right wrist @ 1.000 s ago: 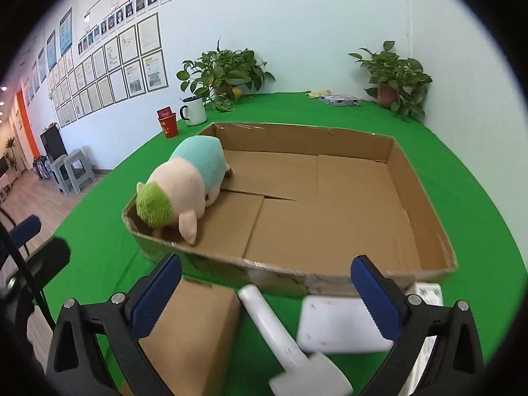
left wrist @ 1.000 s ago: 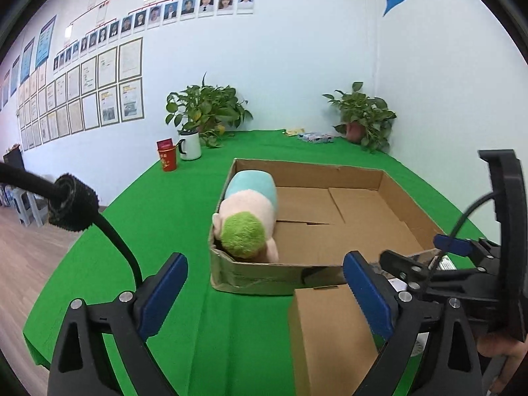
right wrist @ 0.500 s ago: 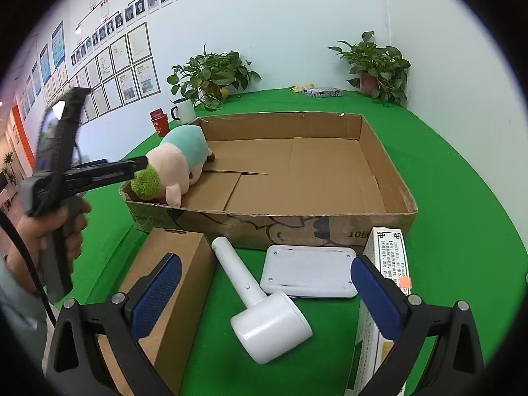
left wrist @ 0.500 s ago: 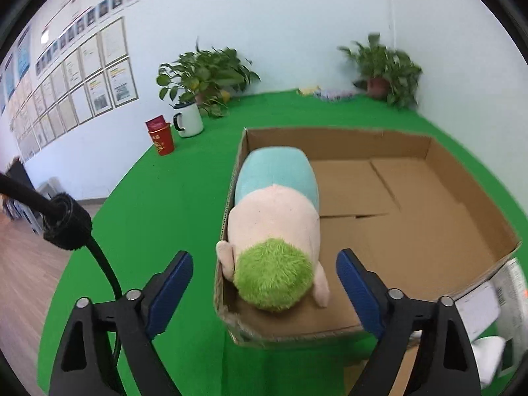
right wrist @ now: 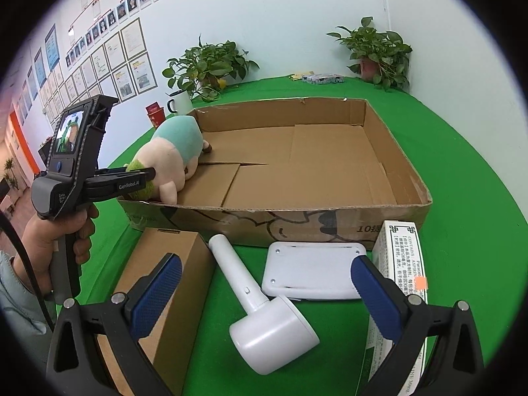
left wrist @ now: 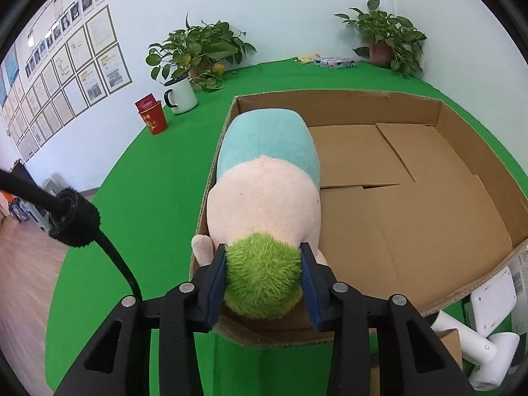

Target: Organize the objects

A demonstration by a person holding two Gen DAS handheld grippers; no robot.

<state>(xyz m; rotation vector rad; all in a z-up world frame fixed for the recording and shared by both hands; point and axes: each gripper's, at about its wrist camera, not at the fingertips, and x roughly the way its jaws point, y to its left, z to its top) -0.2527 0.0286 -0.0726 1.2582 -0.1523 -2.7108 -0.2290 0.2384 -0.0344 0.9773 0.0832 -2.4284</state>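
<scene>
A plush toy (left wrist: 267, 198) with a pink body, teal back and green furry head lies in the near left corner of the open cardboard box (left wrist: 336, 94). My left gripper (left wrist: 264, 254) has its jaws closing on the green head, and both blue pads touch the fur. In the right wrist view the same plush toy (right wrist: 171, 158) shows with the left gripper (right wrist: 145, 178) on it, held by a person's hand (right wrist: 66, 231). My right gripper (right wrist: 264, 262) stands open above the items in front of the box, holding nothing.
In front of the box wall (right wrist: 297, 221) lie a brown carton (right wrist: 165, 280), a white handheld device (right wrist: 264, 323), a white flat plate (right wrist: 313, 270) and a white medicine box (right wrist: 402, 264). A red cup (left wrist: 152, 117), a white mug (left wrist: 180, 94) and two potted plants (left wrist: 198, 49) stand at the back.
My left gripper has moved forward and down over the box corner, and its jaws have narrowed from wide open onto the plush toy's green head. The right gripper has drawn back a little.
</scene>
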